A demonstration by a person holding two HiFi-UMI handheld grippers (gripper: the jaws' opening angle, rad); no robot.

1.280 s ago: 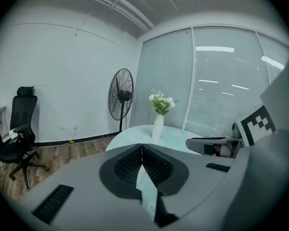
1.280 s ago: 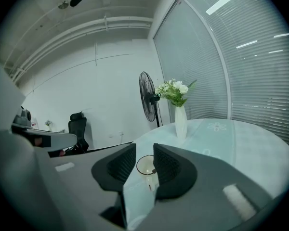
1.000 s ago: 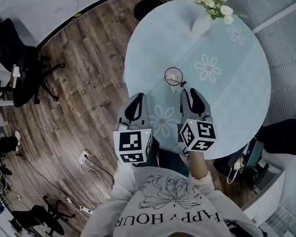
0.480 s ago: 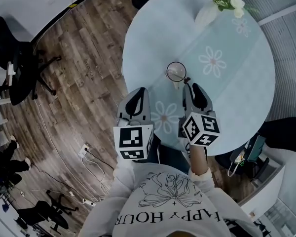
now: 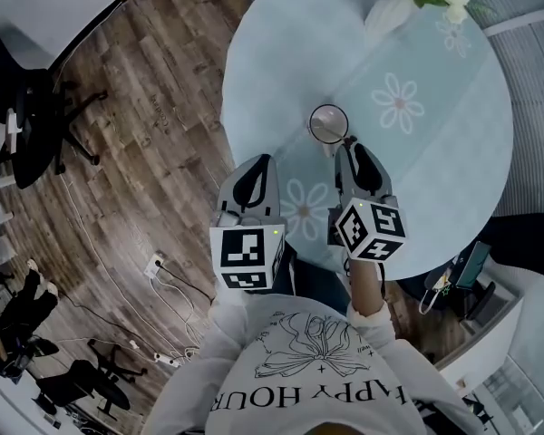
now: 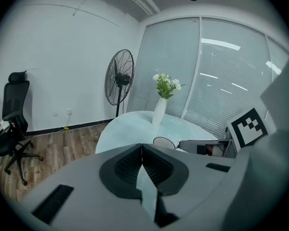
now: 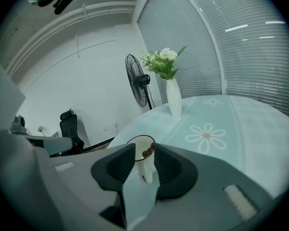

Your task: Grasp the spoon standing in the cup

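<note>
A round cup (image 5: 327,122) stands near the middle of the pale blue round table (image 5: 435,179). A spoon leans on its near rim, and its brown end (image 7: 148,151) shows in the right gripper view. My right gripper (image 5: 353,149) is right at the cup's near side. Its jaws are opening, and the spoon end and a white handle-like part (image 7: 145,170) lie in the gap (image 7: 144,147) untouched by the pads. My left gripper (image 5: 254,174) hovers over the table's near edge, left of the cup, shut on nothing (image 6: 141,146).
A white vase of flowers (image 5: 390,9) stands at the table's far side. A standing fan (image 6: 119,77) is behind the table. An office chair (image 5: 32,120) and floor cables (image 5: 154,265) are off to the left. A phone (image 5: 456,279) lies on a low surface at the right.
My right gripper has moved forward to the cup, so its tips now reach the near rim. The left gripper has kept its place beside it.
</note>
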